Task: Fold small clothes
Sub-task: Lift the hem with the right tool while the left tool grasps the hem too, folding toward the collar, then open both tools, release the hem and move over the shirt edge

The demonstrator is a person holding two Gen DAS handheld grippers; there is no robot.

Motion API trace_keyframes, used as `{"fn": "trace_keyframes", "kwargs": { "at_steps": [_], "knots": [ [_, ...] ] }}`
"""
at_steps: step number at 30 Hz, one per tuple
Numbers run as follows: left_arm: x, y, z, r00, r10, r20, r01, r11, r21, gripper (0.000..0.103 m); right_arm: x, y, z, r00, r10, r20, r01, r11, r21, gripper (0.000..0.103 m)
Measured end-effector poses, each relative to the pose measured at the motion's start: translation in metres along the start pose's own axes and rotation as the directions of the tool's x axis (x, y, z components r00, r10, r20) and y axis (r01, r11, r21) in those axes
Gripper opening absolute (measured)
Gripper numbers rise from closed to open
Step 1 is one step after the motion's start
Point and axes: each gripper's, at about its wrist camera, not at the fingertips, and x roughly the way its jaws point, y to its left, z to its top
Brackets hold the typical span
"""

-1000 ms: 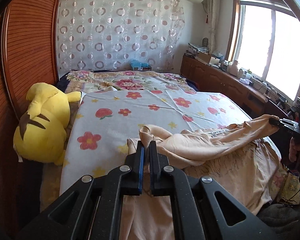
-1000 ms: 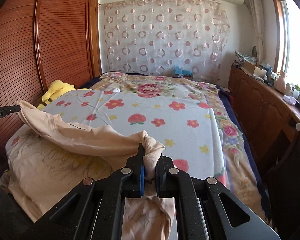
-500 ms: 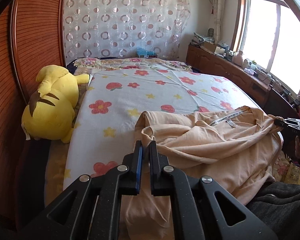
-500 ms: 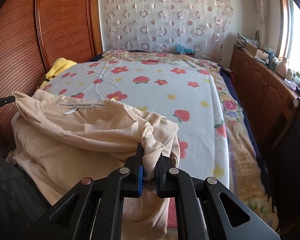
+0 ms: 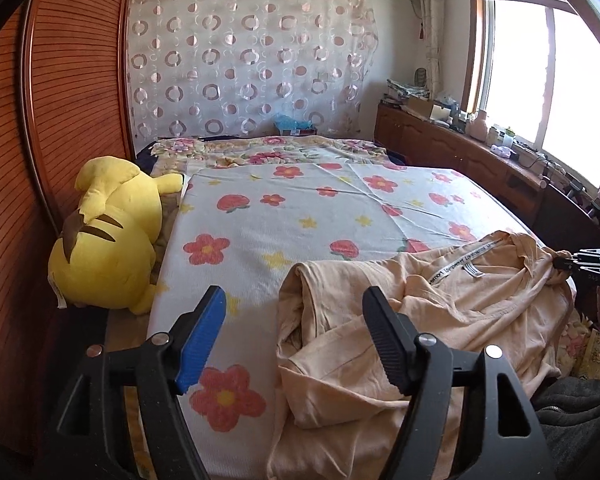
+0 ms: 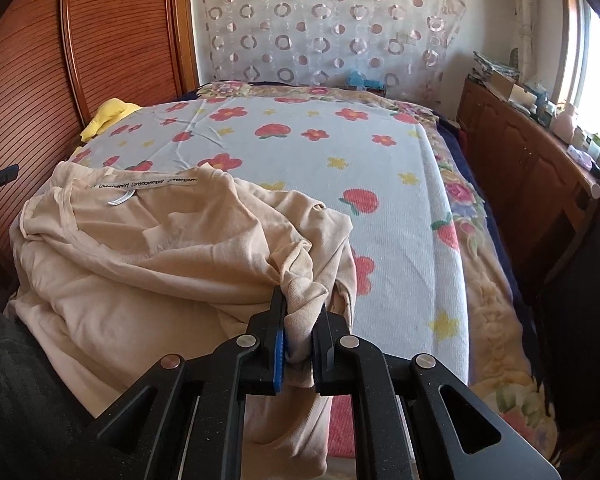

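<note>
Nearest the left wrist camera, the left gripper (image 5: 292,316) has its jaws spread and opening wider, one blue pad on the left and a black ribbed pad on the right. The rolled edge of the peach shirt (image 5: 420,320) lies on the bed between and below them, but neither pad presses on it. Nearest the right wrist camera, the right gripper (image 6: 300,312) has its jaws pressed close, pinching a twisted bunch of the peach shirt (image 6: 140,260) between the blue pad and the black one.

The shirt lies crumpled across the near end of the bed, its lower part hanging over the near edge, its neckline and printed neck tape (image 6: 148,183) turned up toward the room (the lettering is too small to read). It rests on a white bedsheet (image 5: 300,220) printed with red flowers, strawberries and yellow stars.

Further off, a yellow plush toy (image 5: 108,236) lies at the sheet's left side, against the slatted wooden panel (image 5: 72,100). Beyond the sheet a floral blanket (image 5: 276,150) covers the far end of the bed. A sheer curtain (image 5: 248,64) patterned with rings hangs on the back wall, and a wooden cabinet (image 5: 460,156) runs beneath the bright window (image 5: 540,80).
</note>
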Motion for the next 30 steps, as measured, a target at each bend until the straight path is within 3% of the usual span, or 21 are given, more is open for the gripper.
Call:
{"fn": "trace_keyframes", "kwargs": {
  "at_steps": [3, 7, 10, 15, 30],
  "knots": [
    [0.008, 0.001, 0.007, 1.000, 0.014, 0.001, -0.014, 1.000, 0.001, 0.078, -0.008, 0.002, 0.004, 1.000, -0.003, 0.022, 0.003, 1.000, -0.014, 0.009],
    [0.029, 0.002, 0.016, 0.999, 0.035, -0.034, -0.035, 0.999, 0.014, 0.078, -0.022, 0.010, 0.001, 0.999, -0.014, 0.052, 0.015, 1.000, -0.025, 0.015],
    [0.046, 0.002, 0.022, 0.998, 0.024, -0.062, -0.022, 0.999, 0.031, 0.078, -0.025, 0.010, 0.005, 0.998, -0.034, 0.059, 0.036, 0.999, -0.036, 0.025],
    [0.080, 0.002, 0.027, 0.992, 0.010, -0.129, -0.005, 0.999, 0.039, 0.078, -0.022, 0.006, 0.008, 0.997, -0.045, 0.067, 0.046, 0.999, -0.022, 0.029],
    [0.123, -0.006, 0.014, 0.973, 0.011, -0.230, -0.004, 1.000, 0.029, 0.078, 0.044, -0.020, 0.026, 0.999, 0.035, -0.008, -0.034, 0.993, 0.109, 0.030]
  ]
}}
